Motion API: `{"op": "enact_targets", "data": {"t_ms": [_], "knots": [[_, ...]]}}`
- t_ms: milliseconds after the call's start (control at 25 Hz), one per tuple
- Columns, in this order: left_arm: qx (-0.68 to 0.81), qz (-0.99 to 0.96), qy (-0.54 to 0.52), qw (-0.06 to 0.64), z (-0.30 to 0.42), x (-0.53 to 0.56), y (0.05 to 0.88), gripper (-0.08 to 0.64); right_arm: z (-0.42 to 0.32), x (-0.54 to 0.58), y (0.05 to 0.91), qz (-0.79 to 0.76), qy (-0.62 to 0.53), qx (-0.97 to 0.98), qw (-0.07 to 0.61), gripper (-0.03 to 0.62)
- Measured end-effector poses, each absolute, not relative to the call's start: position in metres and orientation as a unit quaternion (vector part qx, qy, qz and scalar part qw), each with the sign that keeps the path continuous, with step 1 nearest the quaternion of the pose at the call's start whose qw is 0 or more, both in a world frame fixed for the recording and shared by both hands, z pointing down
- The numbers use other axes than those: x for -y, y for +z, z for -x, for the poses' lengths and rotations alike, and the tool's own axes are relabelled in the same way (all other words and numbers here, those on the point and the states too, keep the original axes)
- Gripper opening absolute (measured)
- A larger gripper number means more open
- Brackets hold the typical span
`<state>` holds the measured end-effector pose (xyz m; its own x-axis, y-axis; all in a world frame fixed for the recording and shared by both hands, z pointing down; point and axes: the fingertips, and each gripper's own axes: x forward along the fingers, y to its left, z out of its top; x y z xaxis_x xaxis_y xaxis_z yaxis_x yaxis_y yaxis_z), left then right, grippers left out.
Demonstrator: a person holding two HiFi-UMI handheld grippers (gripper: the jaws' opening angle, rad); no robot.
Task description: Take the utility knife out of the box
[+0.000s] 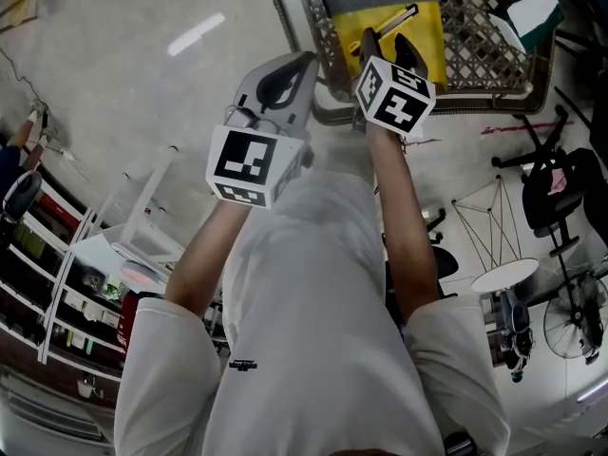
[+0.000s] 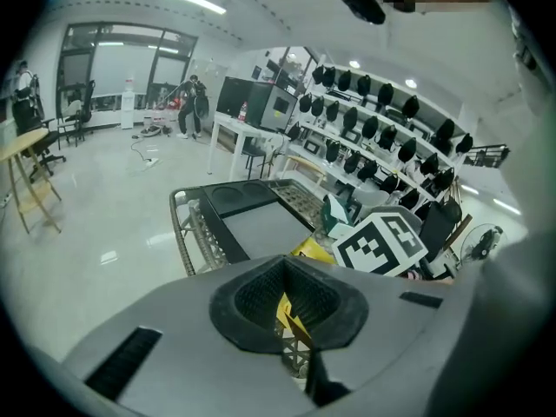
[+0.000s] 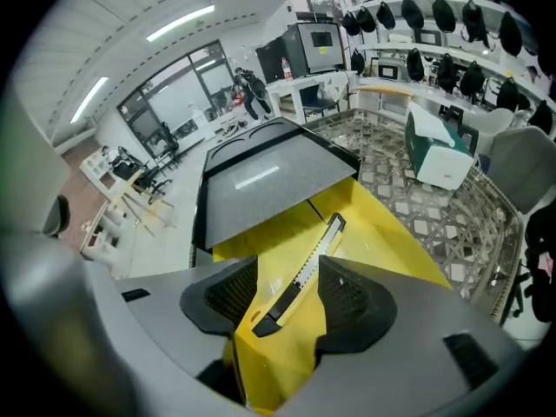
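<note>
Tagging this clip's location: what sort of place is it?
Probably a lab or equipment workshop: white wall shelves lined with black rounded devices, a white work table, a black office chair.

This looks like an open-plan lab or workshop — wall shelves point(image 2: 391, 146) carry rows of identical black devices. Strip lights point(image 2: 191, 0) shine on a glossy pale floor point(image 2: 95, 224) — swivel chairs point(image 1: 556, 193) and a fan point(image 1: 575, 326) stand about.
</note>
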<state>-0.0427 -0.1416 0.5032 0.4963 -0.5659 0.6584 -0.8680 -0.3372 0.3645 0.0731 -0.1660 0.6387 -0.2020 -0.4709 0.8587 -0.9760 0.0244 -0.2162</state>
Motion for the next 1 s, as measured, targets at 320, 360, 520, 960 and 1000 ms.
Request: {"op": "enact_targets", "data": {"t_ms": [320, 360, 520, 960, 1000], "knots": [[0.457, -0.780, 0.218, 0.367, 0.047, 0.136, 0.520, 0.002, -0.074, 0.167, 0.668, -0.564, 0.448, 0.618, 0.316, 0.212], [0.457, -0.778, 0.220, 0.370, 0.047, 0.135, 0.521, 0.002, -0.074, 0.166, 0.670, -0.565, 0.449, 0.614, 0.320, 0.212], [0.457, -0.776, 0.219, 0.375, 0.047, 0.134, 0.523, 0.002, -0.076, 0.167, 0.677, -0.569, 0.437, 0.604, 0.348, 0.213], [0.464, -0.772, 0.220, 0.374, 0.054, 0.134, 0.523, 0.002, -0.085, 0.163, 0.685, -0.581, 0.426, 0.577, 0.385, 0.118], [0.464, -0.772, 0.220, 0.374, 0.055, 0.133, 0.523, 0.002, -0.085, 0.163, 0.685, -0.579, 0.425, 0.577, 0.388, 0.115]]}}
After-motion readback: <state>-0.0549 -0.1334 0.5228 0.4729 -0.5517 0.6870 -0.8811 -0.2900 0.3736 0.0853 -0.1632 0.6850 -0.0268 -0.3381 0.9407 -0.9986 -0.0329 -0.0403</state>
